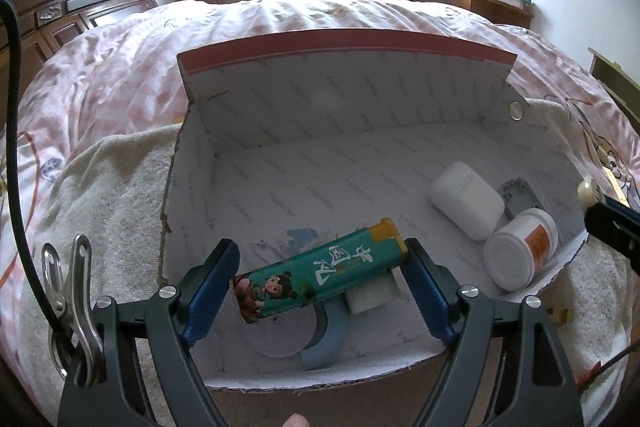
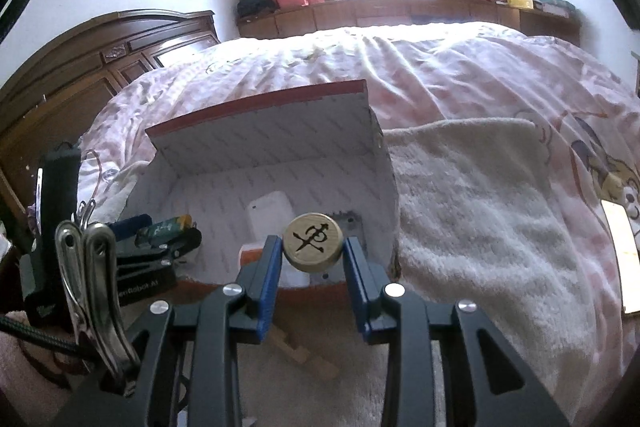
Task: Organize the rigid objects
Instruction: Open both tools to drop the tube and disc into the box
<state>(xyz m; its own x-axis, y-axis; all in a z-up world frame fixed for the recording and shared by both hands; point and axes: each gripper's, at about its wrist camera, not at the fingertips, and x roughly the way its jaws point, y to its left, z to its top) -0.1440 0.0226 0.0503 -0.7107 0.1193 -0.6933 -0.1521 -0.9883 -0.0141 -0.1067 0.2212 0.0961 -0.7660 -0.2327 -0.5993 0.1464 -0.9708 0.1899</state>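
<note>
1. Green lighter (image 1: 320, 267) is clamped between the left gripper (image 1: 320, 267) pads, above the open box (image 1: 344, 123).
2. Right gripper (image 2: 313, 253) grips a wooden chess piece (image 2: 313, 247) at the box's near edge.

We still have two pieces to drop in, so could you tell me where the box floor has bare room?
The box floor is bare from the left wall across the back to the white case. Crowded: the right corner, with case, grey part and white jar, and the front by the blue ring.
</note>
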